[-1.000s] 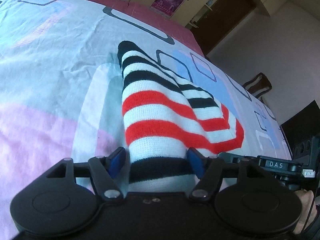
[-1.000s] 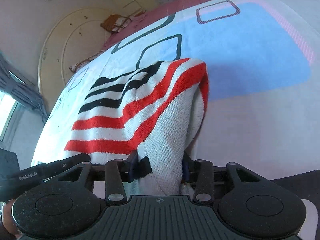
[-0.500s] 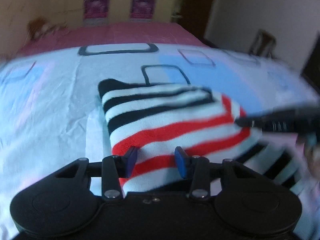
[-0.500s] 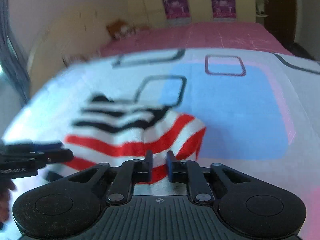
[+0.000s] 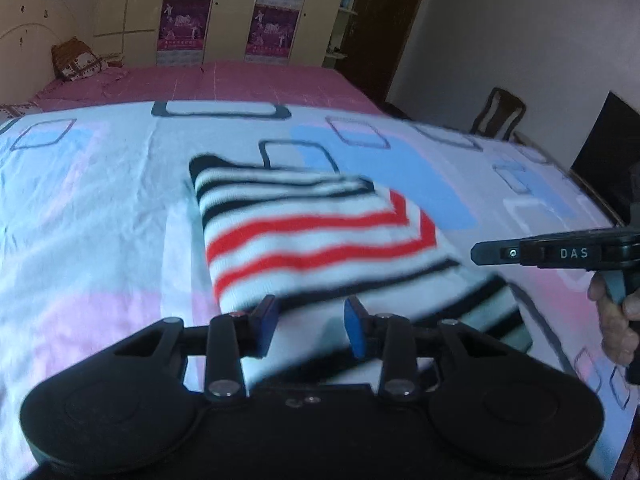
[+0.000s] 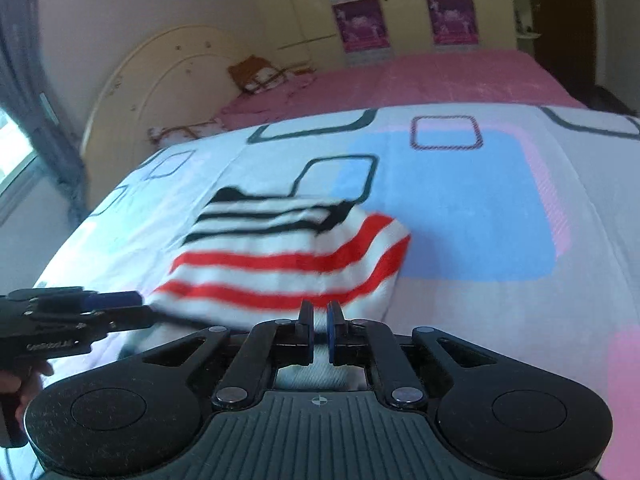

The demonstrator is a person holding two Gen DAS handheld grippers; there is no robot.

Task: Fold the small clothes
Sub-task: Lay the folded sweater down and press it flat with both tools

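**Striped knit half-folded on the bed, one edge pinched**

I see the striped knit garment lying on the bedsheet, its red-striped half laid over the black-striped layer beneath. My left gripper sits spread apart at the near edge with nothing between its pads. My right gripper is nearly closed, and white knit shows in the gap behind its pads; I judge it pinches the cloth's near hem.

I expect this piece to be light, soft and limp, sagging wherever it is not supported, with enough texture not to slip. I would take it at the corners of the doubled near edge, catching both layers together so the fold keeps its line.
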